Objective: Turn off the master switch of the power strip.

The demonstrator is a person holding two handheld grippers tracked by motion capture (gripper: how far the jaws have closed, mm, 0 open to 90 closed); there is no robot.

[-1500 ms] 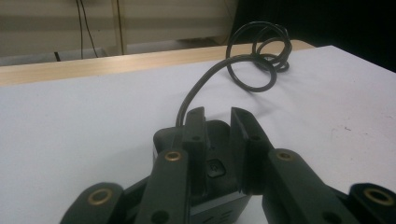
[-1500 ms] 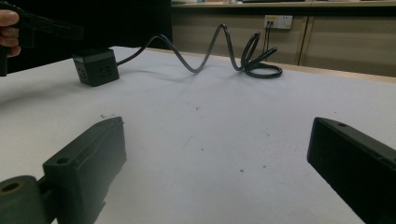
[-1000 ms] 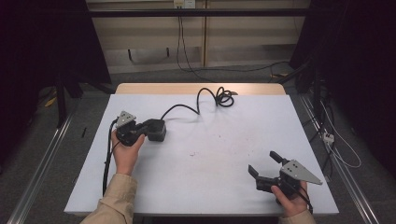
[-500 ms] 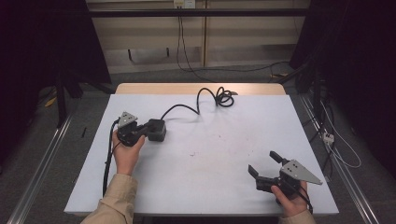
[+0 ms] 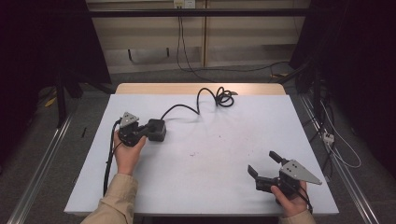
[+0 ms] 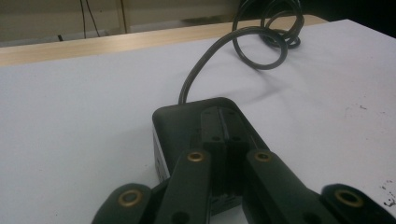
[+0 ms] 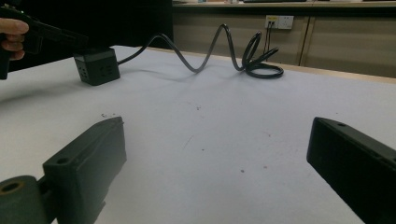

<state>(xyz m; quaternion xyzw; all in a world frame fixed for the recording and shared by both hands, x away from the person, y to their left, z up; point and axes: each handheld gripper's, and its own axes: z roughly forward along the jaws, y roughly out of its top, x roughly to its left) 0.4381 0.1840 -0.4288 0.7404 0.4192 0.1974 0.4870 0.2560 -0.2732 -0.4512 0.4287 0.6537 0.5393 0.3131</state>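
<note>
On white table [image 5: 210, 154], black power cube [image 5: 156, 129], closed left gripper [image 6: 223, 140] over it

Lab or studio, white table [image 5: 210, 154], black curtains [image 5: 42, 42], floor rails [image 5: 39, 158], wall sockets [image 5: 184, 3]

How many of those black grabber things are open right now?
1. The right gripper, near the table's front right corner, has its jaws spread wide. The left gripper, at the left, is shut, its jaws pressed together on top of the black power cube.

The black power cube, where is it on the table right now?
In the high view the black power cube sits left of centre on the white table, under the left gripper's closed jaws.
</note>
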